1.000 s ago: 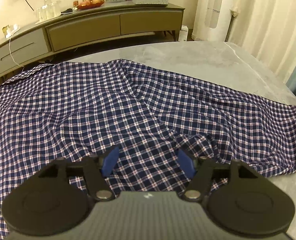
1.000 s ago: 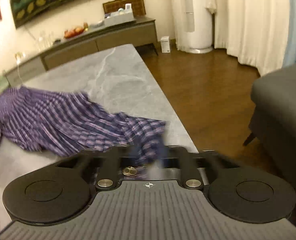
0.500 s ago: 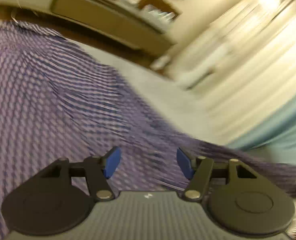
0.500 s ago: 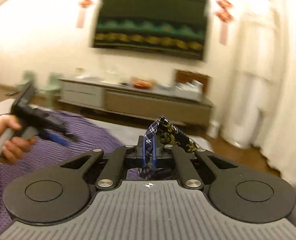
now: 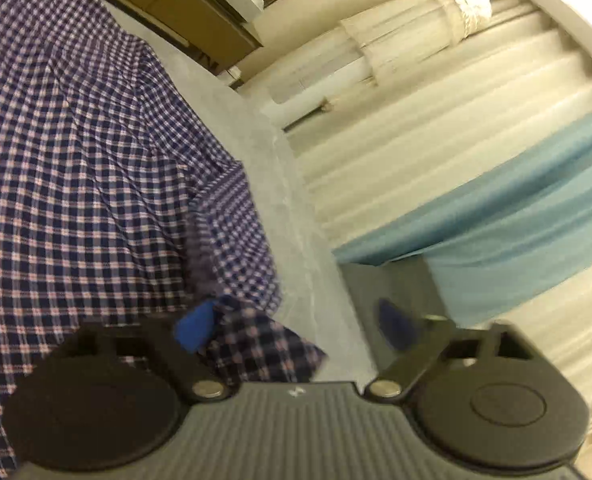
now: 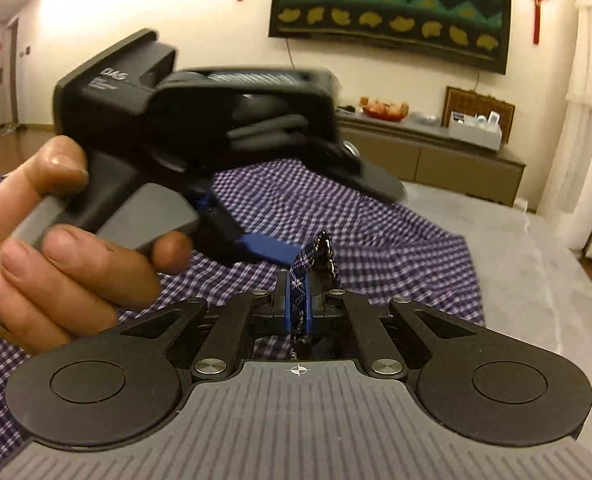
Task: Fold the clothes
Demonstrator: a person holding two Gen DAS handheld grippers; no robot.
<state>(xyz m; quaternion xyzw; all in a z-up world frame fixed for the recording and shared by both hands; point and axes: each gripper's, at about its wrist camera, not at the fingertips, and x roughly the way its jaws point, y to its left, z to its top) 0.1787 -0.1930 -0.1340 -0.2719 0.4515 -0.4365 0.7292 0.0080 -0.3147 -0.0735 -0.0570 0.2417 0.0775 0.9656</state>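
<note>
A navy checked shirt [image 5: 75, 184] lies spread over the grey table [image 5: 291, 216]. My left gripper [image 5: 296, 326] hovers at the shirt's edge near the table side, rolled to one side. Its jaws are closing around a loose corner of cloth [image 5: 255, 344]; the left blue pad [image 5: 193, 328] touches it and the right pad [image 5: 396, 324] stands apart. My right gripper [image 6: 302, 300] is shut on a raised fold of the shirt [image 6: 316, 248]. In the right wrist view a hand [image 6: 35, 248] holds the left gripper, whose blue finger [image 6: 267, 249] reaches almost to that fold.
A long sideboard [image 6: 436, 152] with a bowl and boxes stands against the far wall under a wall screen [image 6: 388, 12]. White curtains [image 5: 436, 128] and a teal one [image 5: 496, 216] hang beyond the table's edge. A dark seat [image 5: 388, 280] sits beside the table.
The right gripper has carried its fold of shirt up and across to the left gripper, which now fills that view. The left gripper rolled, swung to the shirt's edge and narrowed its jaws.
</note>
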